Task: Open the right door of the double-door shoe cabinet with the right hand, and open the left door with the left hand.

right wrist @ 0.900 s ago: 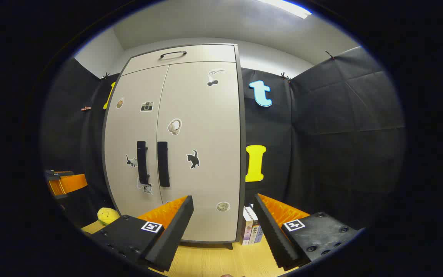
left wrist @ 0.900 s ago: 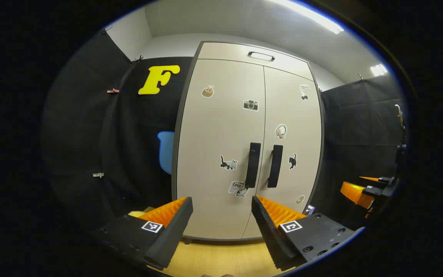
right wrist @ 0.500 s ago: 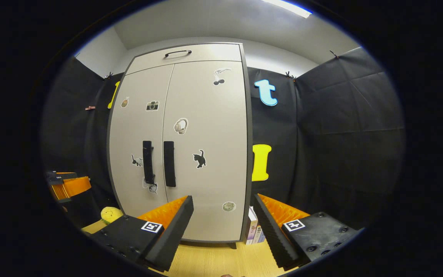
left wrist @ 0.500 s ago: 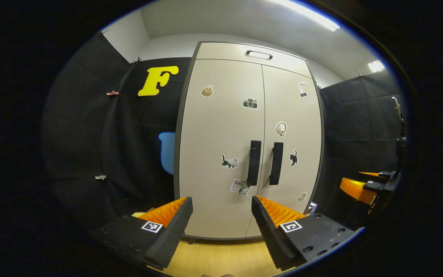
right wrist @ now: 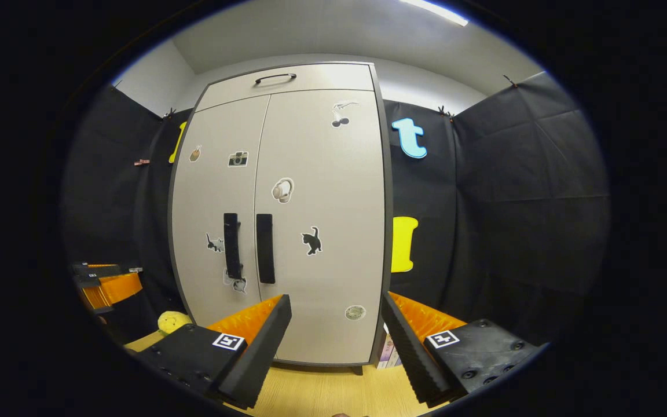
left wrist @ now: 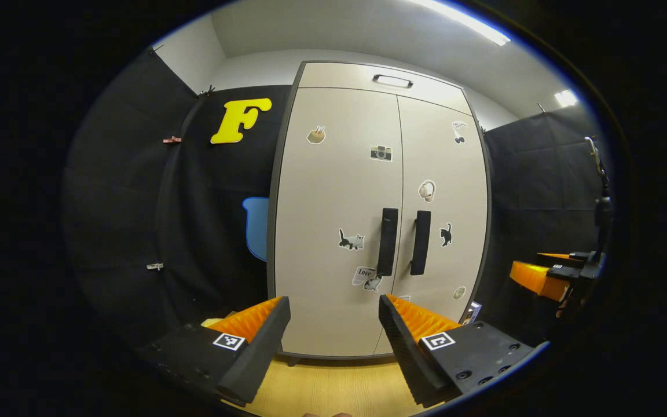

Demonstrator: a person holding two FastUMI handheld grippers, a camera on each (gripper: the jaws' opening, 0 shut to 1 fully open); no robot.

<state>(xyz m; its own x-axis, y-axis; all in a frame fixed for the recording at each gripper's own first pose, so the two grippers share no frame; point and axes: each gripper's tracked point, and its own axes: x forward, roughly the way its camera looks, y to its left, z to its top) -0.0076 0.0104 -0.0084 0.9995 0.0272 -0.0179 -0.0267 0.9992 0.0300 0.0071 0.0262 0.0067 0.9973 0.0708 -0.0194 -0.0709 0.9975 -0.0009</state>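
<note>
Black cloth walls the booth behind the shoe cabinet (left wrist: 380,220), standing tall on a wooden floor (left wrist: 333,388), both doors closed. In the left gripper view the left gripper (left wrist: 333,324) is spread, well short of the upright left handle (left wrist: 388,241). In the right gripper view the right gripper (right wrist: 336,324) gapes too – the vertical right handle (right wrist: 264,248) sits off-centre, just beside its twin, so a straight reach risks grabbing the wrong bar

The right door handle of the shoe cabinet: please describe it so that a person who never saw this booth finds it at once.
Find the tall pale shoe cabinet that stands against the black cloth wall. Two dark upright bar handles sit side by side at mid-height along the seam between its closed doors. The right door handle is the one beside the black cat sticker; its twin, the left door handle, stands beside a grey cat sticker.
</note>
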